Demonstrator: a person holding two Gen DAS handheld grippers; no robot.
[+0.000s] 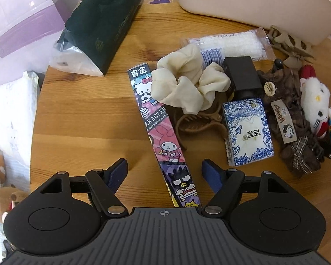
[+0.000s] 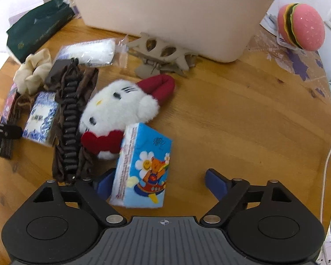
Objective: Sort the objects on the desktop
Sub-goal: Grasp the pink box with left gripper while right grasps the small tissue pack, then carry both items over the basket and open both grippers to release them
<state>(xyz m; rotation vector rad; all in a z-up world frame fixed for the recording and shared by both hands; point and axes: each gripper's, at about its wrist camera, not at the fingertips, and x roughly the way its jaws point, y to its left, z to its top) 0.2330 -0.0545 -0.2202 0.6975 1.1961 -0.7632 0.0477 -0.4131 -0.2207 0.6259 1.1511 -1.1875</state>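
Right hand-held gripper (image 2: 158,181) spread wide; blue tissue pack (image 2: 143,167) between fingers, unclamped.

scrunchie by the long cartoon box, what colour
Cream scrunchie, clearest in the left wrist view.

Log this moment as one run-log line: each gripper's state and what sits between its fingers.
left gripper: open, over cartoon blind box | right gripper: open, blue tissue pack between fingers, ungripped | beige bin: behind

Brown claw clip (image 1: 196,121) half hidden under cream scrunchie (image 1: 187,84); beige bin (image 2: 172,15) cut off at top edge.
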